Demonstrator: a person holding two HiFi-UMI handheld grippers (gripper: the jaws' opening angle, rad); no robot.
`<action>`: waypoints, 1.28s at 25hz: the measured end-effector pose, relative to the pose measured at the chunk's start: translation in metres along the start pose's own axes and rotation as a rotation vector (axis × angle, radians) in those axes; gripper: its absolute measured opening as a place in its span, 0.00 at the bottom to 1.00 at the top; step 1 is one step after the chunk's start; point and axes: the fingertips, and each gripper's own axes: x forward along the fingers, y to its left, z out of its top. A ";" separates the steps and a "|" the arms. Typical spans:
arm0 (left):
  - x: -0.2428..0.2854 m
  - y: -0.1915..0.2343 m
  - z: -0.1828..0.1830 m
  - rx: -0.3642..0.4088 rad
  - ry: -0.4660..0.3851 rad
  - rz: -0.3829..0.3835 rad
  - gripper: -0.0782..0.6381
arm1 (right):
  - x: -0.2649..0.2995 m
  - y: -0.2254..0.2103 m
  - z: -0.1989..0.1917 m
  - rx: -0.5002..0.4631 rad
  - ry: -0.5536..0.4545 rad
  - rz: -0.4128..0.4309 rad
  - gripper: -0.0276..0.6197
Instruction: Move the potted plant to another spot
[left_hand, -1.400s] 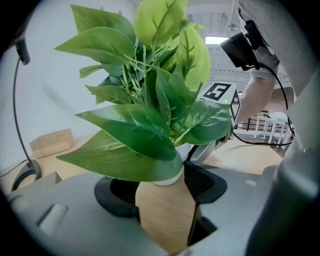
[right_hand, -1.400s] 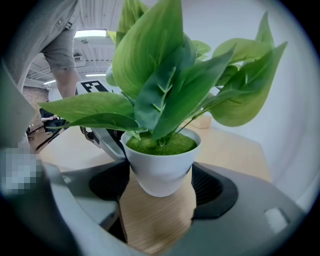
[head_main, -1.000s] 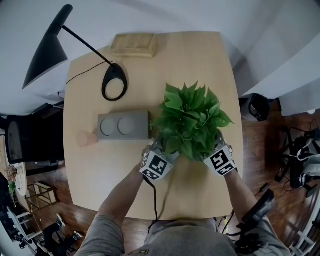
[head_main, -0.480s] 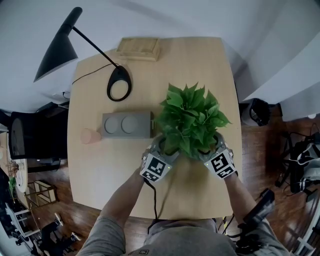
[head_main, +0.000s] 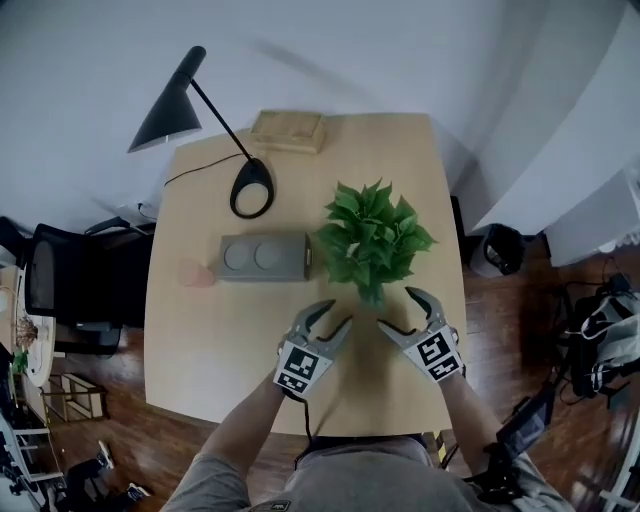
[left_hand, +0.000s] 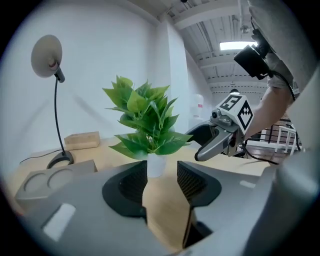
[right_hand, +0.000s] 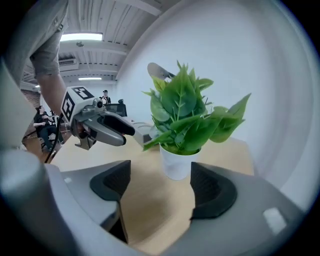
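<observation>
Plant (head_main: 373, 240) in white pot, upright on counter (head_main: 200, 330), free of both tools. Left tool (head_main: 337, 314) on plant's near side, jaws part-open, just been closing, nothing between them. Right tool (head_main: 396, 308) likewise short of plant, jaws wide apart, empty.

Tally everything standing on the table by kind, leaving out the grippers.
Potted plant: 1
Desk lamp: 1
Wooden block: 1
Grey holder with two round hollows: 1
Small pink object: 1
Total: 5
</observation>
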 end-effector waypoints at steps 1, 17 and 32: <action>-0.008 -0.004 0.004 -0.004 -0.014 0.003 0.35 | -0.008 0.005 0.005 0.010 -0.014 -0.012 0.61; -0.171 -0.075 0.024 -0.042 -0.159 0.143 0.11 | -0.135 0.163 0.069 0.080 -0.196 -0.122 0.09; -0.226 -0.177 0.022 -0.238 -0.151 0.099 0.11 | -0.195 0.251 0.032 0.185 -0.175 -0.053 0.05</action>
